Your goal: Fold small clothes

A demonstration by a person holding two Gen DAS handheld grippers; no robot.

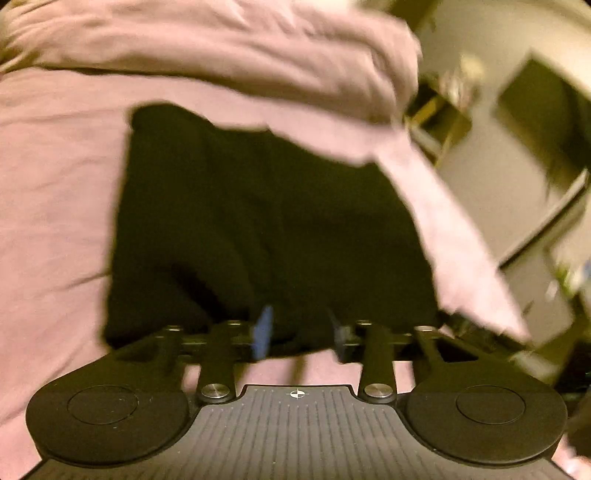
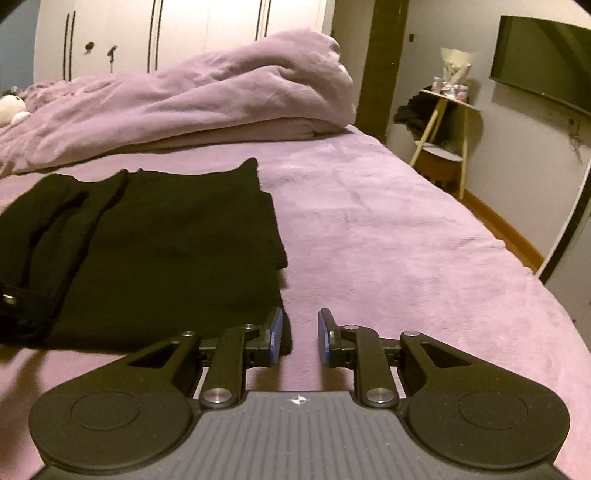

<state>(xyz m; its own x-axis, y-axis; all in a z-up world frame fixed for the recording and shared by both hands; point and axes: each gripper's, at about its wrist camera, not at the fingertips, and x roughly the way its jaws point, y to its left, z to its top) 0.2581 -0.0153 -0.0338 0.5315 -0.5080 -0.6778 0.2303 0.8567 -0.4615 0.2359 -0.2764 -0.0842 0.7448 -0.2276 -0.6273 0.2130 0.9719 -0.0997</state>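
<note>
Purple bed (image 2: 388,221) is holding a folded black garment (image 2: 166,240); both grippers (image 1: 301,332) (image 2: 301,332) are hovering empty, jaws parted; snagging could undo folds.

one black garment (image 2: 155,251), one blanket (image 2: 207,99), two grippers (image 2: 300,338)

Bedroom, dim warm light. Bed (image 2: 388,229) with mauve cover; bunched mauve duvet (image 2: 221,96) at its far end. White wardrobe doors (image 2: 166,33) with dark vertical handles behind. Grey wall (image 2: 517,140) at right carrying a black wall-mounted screen (image 2: 543,62). Small two-tier side table (image 2: 443,125) on pale legs in the corner. Wooden floor strip (image 2: 506,229) beside the bed.
</note>
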